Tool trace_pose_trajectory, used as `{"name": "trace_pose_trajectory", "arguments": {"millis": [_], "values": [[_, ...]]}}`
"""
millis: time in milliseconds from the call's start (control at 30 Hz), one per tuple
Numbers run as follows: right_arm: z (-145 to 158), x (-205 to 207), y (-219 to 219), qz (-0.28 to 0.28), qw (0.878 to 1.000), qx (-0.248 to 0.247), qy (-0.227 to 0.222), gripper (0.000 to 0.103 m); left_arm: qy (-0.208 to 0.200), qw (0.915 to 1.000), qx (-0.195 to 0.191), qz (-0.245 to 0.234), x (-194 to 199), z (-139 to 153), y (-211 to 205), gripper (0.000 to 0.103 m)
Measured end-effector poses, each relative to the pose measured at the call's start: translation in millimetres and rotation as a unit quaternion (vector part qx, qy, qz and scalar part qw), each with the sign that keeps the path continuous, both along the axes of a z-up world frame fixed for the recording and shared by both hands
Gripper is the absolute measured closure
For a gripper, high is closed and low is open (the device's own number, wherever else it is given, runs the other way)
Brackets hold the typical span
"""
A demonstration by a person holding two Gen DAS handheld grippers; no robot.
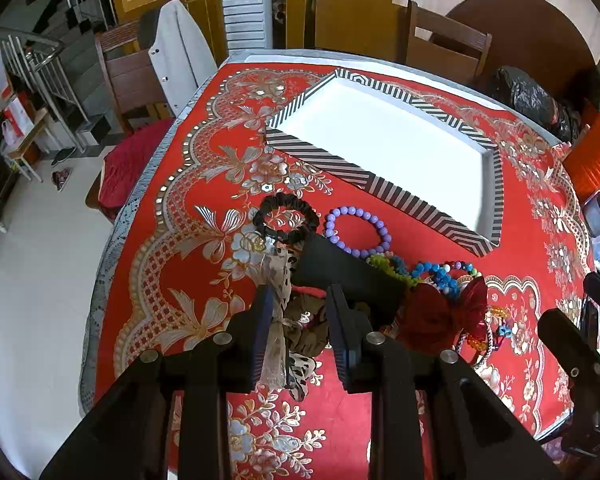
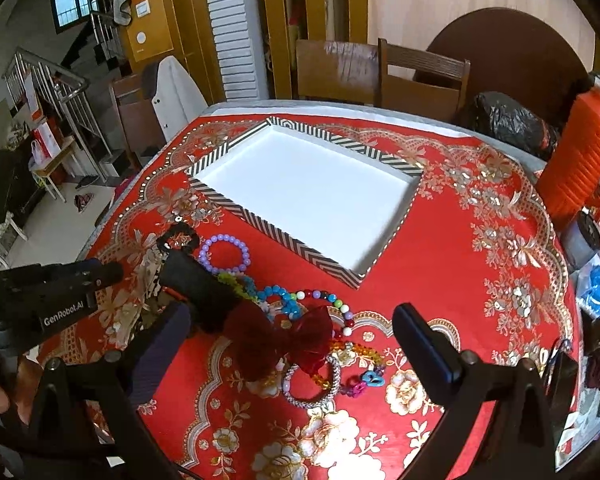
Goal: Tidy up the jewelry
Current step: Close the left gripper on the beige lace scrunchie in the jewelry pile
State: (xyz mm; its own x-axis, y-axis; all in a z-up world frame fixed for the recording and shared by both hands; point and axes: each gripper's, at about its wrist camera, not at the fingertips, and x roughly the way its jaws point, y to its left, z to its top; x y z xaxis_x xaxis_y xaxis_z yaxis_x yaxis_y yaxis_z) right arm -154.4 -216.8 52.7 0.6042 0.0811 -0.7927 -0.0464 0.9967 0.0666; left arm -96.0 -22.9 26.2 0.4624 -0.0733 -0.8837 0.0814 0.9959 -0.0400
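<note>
A striped tray [image 1: 324, 164] [image 2: 284, 236] with a white empty floor sits on the red table. In front of it lies a pile: a black scrunchie [image 1: 286, 216] [image 2: 178, 236], a purple bead bracelet [image 1: 358, 230] [image 2: 224, 254], a black pouch [image 1: 348, 272] [image 2: 204, 288], green and blue beads [image 1: 440, 274] [image 2: 284, 300], a red bow [image 1: 444, 316] [image 2: 284, 340], a silver bracelet [image 2: 312, 384]. My left gripper [image 1: 300, 324] is open around a spotted sheer ribbon [image 1: 278, 308] and a brown scrunchie [image 1: 306, 328], not gripping them. My right gripper [image 2: 292, 340] is wide open above the red bow.
Wooden chairs [image 1: 448, 40] stand at the table's far side and left. A black plastic bag [image 1: 528, 96] and an orange container [image 2: 584, 160] sit at the right edge with other clutter. The floor drops away on the left.
</note>
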Motion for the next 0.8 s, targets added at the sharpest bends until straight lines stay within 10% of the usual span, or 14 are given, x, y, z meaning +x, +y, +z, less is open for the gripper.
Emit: {"name": "trace_pose_trajectory", "arguments": {"millis": [800], "values": [[-6.0, 0.5, -7.4, -0.004, 1.0, 0.012, 0.011, 0.0, 0.004, 1.0, 0.001, 0.003, -1.3, -3.1, -0.5, 0.089]]}}
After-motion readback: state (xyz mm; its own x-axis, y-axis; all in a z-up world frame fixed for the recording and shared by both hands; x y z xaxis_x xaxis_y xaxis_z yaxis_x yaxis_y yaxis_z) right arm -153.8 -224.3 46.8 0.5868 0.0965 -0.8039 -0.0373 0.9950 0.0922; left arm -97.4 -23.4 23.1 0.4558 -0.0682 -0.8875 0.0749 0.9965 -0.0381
